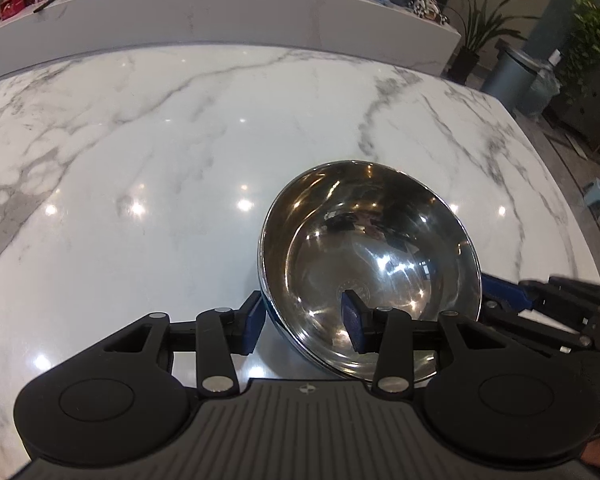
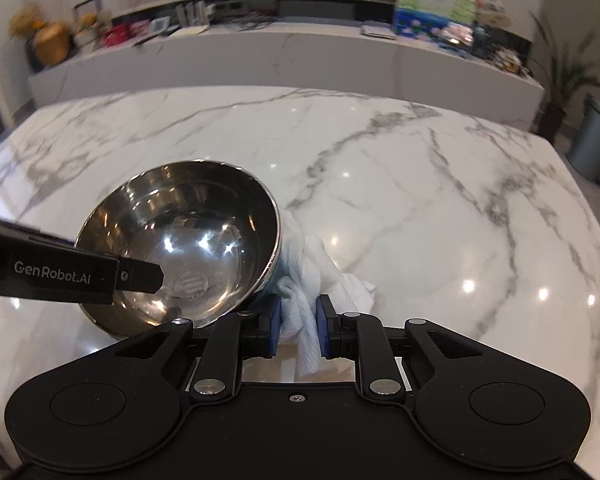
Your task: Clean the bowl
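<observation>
Presently the shiny round steel bowl (image 2: 180, 244) sits tilted on the white marble bench (image 2: 420, 200), its near wall pinched by the left tool (image 1: 306, 326); the right tool (image 2: 298, 326), clamped on a white cloth (image 2: 304, 312) beside the bowl's outer wall, should wipe firmly while that pinch holds.

Bowl (image 1: 370, 264) on the desk (image 1: 160, 152) just ahead of the left tool (image 1: 306, 318), tilted, its near wall between that tool's fingers; cloth (image 2: 312, 284) between the right tool's (image 2: 297, 330) fingers, touching the bowl's outer side, with that bowl ahead-left of the right tool.
</observation>
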Tool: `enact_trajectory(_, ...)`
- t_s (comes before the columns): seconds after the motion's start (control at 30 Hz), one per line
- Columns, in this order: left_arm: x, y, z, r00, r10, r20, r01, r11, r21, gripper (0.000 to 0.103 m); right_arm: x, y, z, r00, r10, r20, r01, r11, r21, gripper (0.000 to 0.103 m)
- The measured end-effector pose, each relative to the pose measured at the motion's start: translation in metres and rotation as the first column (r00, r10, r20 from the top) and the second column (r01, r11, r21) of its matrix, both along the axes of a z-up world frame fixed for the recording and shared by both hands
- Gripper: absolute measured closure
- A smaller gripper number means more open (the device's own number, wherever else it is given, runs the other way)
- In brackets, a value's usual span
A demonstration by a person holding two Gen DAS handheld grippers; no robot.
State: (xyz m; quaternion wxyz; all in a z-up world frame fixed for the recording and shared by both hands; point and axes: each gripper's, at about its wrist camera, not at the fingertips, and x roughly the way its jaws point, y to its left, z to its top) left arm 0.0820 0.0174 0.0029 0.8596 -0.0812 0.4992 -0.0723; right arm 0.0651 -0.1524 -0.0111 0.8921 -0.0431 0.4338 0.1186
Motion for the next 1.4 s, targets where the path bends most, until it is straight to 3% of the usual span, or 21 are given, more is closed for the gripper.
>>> enact_trajectory(0.13,0.003,0.001,-0.002,1.0,0.009,0.008,-0.009,1.0,-0.009,0.064,0.001,-0.004,-0.006,0.997,-0.068,0.028,0.068,0.998,-0.002,0.086)
enact_trajectory(0.4,0.007,0.005,-0.006,1.0,0.028,-0.005,-0.028,0.999,-0.034,0.061,0.008,-0.019,-0.013,0.995,-0.086,0.043,0.085,0.996,0.007,0.086)
enact_trajectory(0.53,0.006,0.006,-0.005,1.0,0.031,0.003,-0.03,0.999,-0.033,0.061,0.007,-0.023,-0.016,0.991,-0.102,0.081,0.105,0.994,-0.033,0.086)
enact_trajectory(0.73,0.004,0.007,-0.004,0.999,0.037,0.027,-0.037,0.999,-0.014,0.06,0.004,-0.029,-0.018,0.995,-0.055,0.082,0.057,0.998,-0.022,0.084)
enact_trajectory(0.83,0.004,0.01,-0.002,0.998,0.046,0.032,-0.045,0.999,-0.027,0.058,-0.001,-0.036,-0.011,0.995,0.002,0.096,-0.004,1.0,0.022,0.077)
enact_trajectory(0.93,0.003,0.011,0.0,0.998,0.051,0.036,-0.05,0.998,-0.027,0.056,-0.011,-0.039,0.004,0.973,0.11,0.205,-0.101,0.993,-0.055,0.059)
enact_trajectory(1.03,0.003,0.011,0.001,0.998,0.057,0.038,-0.056,0.998,-0.021,0.056,-0.011,-0.046,0.012,0.949,0.216,0.232,-0.195,0.975,-0.107,0.059)
enact_trajectory(1.17,0.003,0.012,0.002,0.997,0.061,0.04,-0.06,0.998,-0.008,0.056,-0.007,-0.057,0.012,0.922,0.333,0.199,-0.313,0.942,-0.124,0.054)
enact_trajectory(1.4,0.002,0.012,0.002,0.998,0.054,0.031,-0.054,0.999,0.006,0.056,-0.002,-0.054,-0.003,0.895,0.424,0.136,-0.407,0.903,-0.138,0.054)
